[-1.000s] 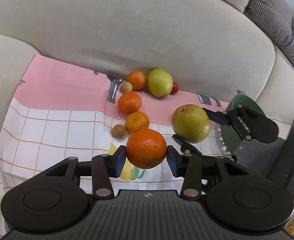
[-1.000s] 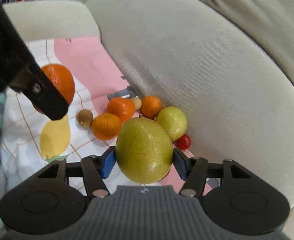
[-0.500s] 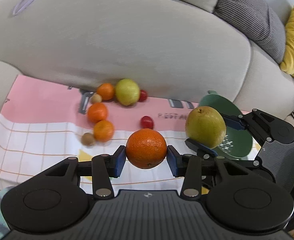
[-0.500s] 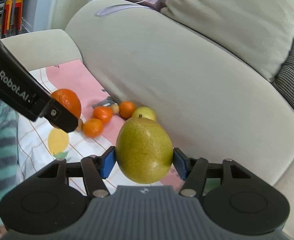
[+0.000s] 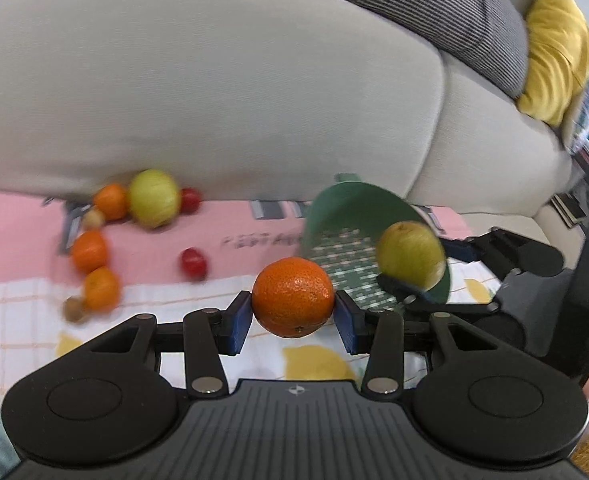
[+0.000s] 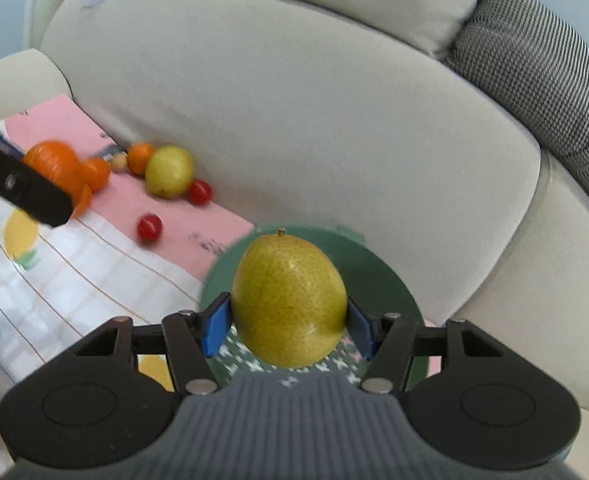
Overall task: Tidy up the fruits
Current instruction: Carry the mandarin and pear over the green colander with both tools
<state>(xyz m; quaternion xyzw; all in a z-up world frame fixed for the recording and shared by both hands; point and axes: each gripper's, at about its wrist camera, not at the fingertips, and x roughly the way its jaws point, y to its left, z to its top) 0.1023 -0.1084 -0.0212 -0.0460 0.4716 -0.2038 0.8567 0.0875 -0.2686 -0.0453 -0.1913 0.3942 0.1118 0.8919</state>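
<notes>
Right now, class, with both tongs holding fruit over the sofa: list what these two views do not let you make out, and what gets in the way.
- Green plate: right wrist view, its middle is hidden behind the pear.
- Small brown fruit: left wrist view, too blurred to identify.
- Print on the pink cloth: left wrist view, smeared by motion blur.
- Small oranges: right wrist view, partly covered by the left tongs' finger.

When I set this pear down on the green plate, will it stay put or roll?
The pear looks rounded and tapers to its stem, so it would probably tip over and rock. The plate seems shallow, and the sofa seat beneath probably gives, so it may roll to the rim. Its skin looks smooth; release low.
</notes>
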